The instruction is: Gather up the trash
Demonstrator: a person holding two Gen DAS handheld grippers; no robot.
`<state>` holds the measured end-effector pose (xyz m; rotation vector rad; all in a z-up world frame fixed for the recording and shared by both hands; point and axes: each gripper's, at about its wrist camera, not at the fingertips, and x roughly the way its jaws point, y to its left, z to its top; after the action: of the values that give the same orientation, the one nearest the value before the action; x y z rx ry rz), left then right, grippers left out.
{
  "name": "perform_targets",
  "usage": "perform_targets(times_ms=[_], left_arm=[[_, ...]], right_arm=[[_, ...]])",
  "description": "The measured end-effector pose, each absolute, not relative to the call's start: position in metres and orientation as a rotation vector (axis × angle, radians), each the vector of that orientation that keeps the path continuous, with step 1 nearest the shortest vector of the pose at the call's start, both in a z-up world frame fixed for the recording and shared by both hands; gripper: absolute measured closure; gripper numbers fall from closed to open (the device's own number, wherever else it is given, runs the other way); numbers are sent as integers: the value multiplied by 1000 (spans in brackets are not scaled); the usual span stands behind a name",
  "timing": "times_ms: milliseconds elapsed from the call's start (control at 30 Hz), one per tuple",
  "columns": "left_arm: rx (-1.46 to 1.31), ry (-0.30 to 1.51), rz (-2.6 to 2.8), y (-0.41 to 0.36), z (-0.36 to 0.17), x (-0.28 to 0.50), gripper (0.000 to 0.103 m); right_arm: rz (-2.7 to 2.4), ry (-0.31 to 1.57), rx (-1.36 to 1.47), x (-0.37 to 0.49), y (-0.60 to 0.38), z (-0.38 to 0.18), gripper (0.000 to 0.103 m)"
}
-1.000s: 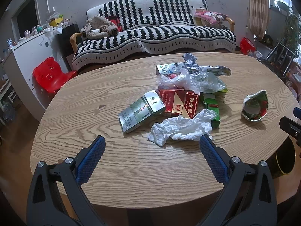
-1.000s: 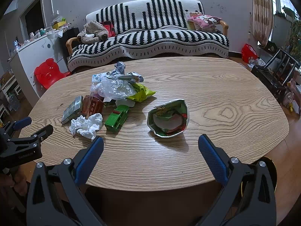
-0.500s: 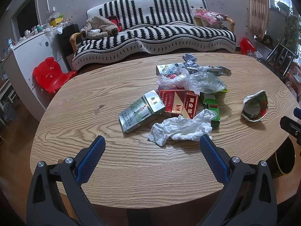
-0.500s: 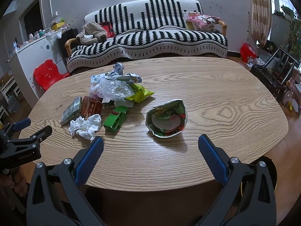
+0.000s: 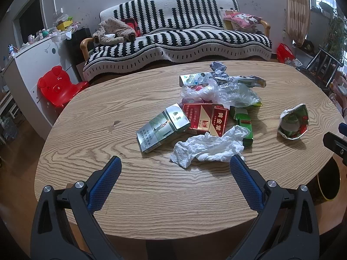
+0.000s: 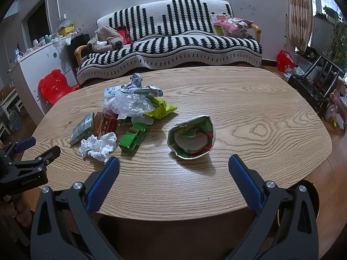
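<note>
Barely anything changed over the last second: your right view has drifted slightly, the trash hasn't moved, nothing collected yet. Your left gripper has its jaws spread wide and empty, just short of the white tissue at frame centre. Your right gripper is likewise spread and empty, facing the crumpled snack wrapper. The cigarette packs and plastic bag sit mid-table. Only the right view shows the yellow-green packet; the left view shows a dark bin at lower right.
</note>
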<state>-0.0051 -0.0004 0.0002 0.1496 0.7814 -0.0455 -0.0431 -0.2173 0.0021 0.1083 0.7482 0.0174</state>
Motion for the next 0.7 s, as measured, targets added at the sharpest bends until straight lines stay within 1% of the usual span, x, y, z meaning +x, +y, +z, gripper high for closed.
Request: perform_targets(times_ms=[467, 700], left_arm=[[154, 788, -57, 1, 1, -4, 6], [184, 804, -42, 32, 2, 10, 6]], right_arm=[[22, 757, 109, -43, -218, 2, 6], [25, 769, 113, -41, -219, -1, 6]])
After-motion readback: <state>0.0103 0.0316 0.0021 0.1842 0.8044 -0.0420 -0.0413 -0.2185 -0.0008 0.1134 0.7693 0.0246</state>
